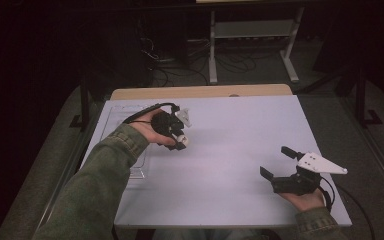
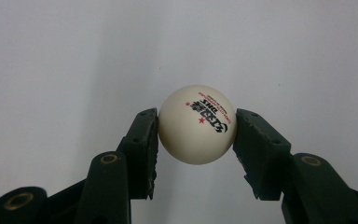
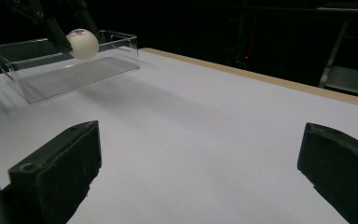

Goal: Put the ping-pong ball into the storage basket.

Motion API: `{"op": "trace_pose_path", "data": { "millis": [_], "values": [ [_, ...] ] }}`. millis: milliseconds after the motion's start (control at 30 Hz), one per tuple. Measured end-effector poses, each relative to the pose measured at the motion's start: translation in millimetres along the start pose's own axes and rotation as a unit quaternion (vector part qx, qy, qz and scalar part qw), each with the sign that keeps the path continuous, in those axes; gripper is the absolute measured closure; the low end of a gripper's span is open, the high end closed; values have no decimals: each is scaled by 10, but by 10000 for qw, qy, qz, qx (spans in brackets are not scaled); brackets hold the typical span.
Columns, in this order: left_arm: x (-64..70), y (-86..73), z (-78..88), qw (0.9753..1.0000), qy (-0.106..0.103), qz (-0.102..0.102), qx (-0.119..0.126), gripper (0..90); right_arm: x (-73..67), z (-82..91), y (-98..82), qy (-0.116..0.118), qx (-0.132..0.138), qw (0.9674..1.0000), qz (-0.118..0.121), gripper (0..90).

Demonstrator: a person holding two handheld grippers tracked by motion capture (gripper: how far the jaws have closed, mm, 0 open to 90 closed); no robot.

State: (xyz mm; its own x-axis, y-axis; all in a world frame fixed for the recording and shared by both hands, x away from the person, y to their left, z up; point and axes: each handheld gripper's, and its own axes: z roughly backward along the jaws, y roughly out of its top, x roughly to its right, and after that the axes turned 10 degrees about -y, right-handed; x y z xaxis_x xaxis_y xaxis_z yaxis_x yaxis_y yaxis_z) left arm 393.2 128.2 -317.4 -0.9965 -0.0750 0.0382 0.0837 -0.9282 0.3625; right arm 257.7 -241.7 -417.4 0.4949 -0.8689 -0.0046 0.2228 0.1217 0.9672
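Above the white table (image 1: pixel 230 150), apparently beside the clear box (image 3: pixel 65 70), my left gripper (image 2: pixel 196 128) is clamping a ball (image 2: pixel 197 124); my right gripper (image 1: pixel 280 162) is gaping empty.

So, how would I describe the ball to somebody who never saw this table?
Find the white table, then the left gripper above its left half. The table tennis ball sits clamped between its fingers, cream-white with red and black print.

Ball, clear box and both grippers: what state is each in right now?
Ball: clamped between the left gripper's fingers, lifted off the table.
Left gripper: shut on the ball, beside the clear box.
Clear box: open-topped, upright on the table, nothing visible inside.
Right gripper: fingers wide apart, holding nothing, low over the table.
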Motion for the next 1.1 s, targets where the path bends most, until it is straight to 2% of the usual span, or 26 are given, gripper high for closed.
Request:
{"op": "trace_pose_path", "data": {
  "millis": [333, 667, 833, 933, 1100],
  "values": [
    [88, 15, 194, 9999, 30, -35, -91, 506, -2, 1, 6, -3, 6, 10000, 24, 0],
    [128, -120, 361, 9997, 182, 96, -112, 506, 2, 10, 14, -16, 21, 10000, 5, 0],
    [161, -140, 457, 9997, 203, 34, -160, 506, 1, 1, 10, -19, -11, 10000, 29, 0],
    [184, -144, 502, 9998, 161, 34, -74, 505, 0, -2, 8, -10, -22, 10000, 34, 0],
    [208, -181, 547, 9997, 188, 43, -124, 506, 1, -2, 8, -13, -17, 10000, 33, 0]
  ]
}}
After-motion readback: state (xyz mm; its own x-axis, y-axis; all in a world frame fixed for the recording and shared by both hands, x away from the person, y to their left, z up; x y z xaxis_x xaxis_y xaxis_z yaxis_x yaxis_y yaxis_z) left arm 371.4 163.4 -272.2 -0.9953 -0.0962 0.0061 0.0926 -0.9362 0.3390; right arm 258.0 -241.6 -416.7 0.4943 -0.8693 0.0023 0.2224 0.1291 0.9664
